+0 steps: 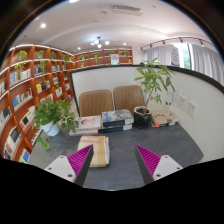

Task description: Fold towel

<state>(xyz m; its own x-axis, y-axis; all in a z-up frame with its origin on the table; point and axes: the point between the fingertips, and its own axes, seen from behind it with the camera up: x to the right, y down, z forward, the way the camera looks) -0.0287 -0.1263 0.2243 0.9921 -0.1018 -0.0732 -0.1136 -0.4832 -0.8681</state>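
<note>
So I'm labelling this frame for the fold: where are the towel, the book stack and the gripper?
towel (pixel 94 151), gripper view, middle of its folded top.
book stack (pixel 117 119), gripper view, top cover.
gripper (pixel 109 160), gripper view, midway between its open fingertips.

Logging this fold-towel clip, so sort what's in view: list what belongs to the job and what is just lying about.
Belongs to the job:
- folded beige towel on the grey table, between and just ahead of the fingers
- tongs, open, holding nothing

Just lying about:
- stacks of books
- potted plant in a white pot
- second potted plant
- two chairs
- bookshelves
</note>
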